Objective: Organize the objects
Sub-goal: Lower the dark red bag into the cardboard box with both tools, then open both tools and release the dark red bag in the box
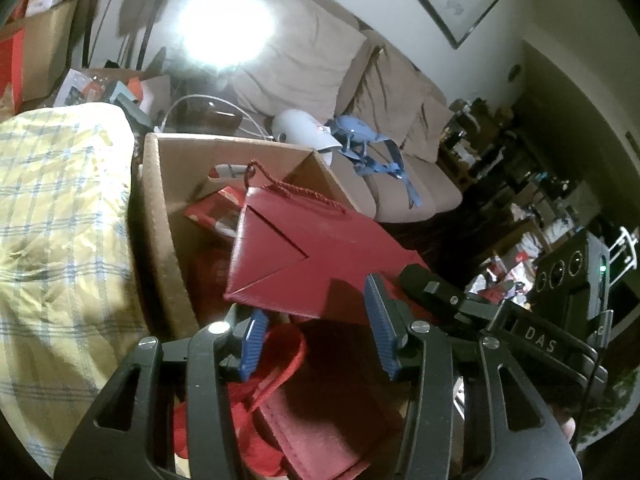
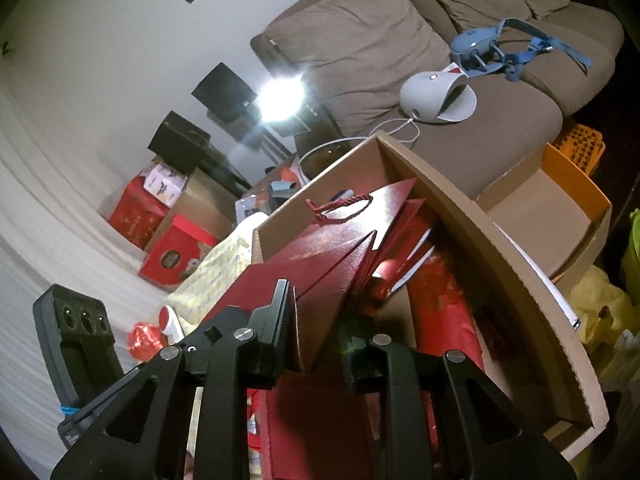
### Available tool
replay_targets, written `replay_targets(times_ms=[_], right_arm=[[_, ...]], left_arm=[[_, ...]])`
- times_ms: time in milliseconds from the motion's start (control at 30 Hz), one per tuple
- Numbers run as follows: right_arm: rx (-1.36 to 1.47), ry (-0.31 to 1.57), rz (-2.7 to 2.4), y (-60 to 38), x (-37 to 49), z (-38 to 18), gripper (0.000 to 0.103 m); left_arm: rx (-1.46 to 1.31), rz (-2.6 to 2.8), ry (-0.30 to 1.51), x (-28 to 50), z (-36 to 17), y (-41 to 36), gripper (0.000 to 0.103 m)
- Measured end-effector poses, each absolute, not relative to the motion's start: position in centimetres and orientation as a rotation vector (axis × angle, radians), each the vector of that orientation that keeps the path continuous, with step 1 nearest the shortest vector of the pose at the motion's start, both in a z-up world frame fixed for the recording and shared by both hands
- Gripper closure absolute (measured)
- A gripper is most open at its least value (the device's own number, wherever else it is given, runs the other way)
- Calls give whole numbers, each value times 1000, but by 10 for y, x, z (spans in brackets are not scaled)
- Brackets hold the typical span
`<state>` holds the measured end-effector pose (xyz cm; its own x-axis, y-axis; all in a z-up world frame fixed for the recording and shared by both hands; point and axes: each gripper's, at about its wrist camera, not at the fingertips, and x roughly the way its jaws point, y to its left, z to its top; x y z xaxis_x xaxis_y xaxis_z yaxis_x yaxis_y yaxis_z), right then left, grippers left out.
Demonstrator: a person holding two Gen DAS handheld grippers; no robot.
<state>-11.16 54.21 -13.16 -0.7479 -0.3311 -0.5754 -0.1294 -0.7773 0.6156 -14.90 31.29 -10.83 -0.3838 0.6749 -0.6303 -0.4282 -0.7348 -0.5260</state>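
Observation:
A flat-folded dark red paper gift bag (image 1: pixel 312 248) with a twisted rope handle (image 1: pixel 296 192) hangs tilted over an open cardboard box (image 1: pixel 160 208). My right gripper (image 2: pixel 320 336) is shut on the red bag's (image 2: pixel 320 264) lower folded edge. One of its black fingers (image 1: pixel 420 280) shows at the bag's right corner in the left wrist view. My left gripper (image 1: pixel 316 332) stands open just below the bag's bottom edge, and its blue pads (image 1: pixel 380 320) do not press on it. More red bags (image 1: pixel 320 420) lie in the cardboard box (image 2: pixel 480 248).
A yellow plaid cloth (image 1: pixel 60 220) lies left of the box. Behind it stands a beige sofa (image 1: pixel 320 60) with a white device (image 2: pixel 432 96) and a blue strapped item (image 2: pixel 480 44). A smaller open carton (image 2: pixel 560 208) sits to the right. Red boxes (image 2: pixel 140 212) stand by the wall.

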Motion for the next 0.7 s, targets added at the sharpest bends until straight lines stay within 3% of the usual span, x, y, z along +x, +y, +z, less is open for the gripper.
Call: replay_targets(times_ms=[33,100,700], right_arm=[[1071,-1007,-2647,543,-112,-133,79],[1109,-999,-2649,542,-114,-135,60],[1108,-1025,-2700,550,-111,-136,51]], left_arm=[[-1161,2136,-369,-150,-110,312,59],[-1164,2153,-371,-148,-108,310,60],[-1151,2236,-348,-151,-98,295,59]])
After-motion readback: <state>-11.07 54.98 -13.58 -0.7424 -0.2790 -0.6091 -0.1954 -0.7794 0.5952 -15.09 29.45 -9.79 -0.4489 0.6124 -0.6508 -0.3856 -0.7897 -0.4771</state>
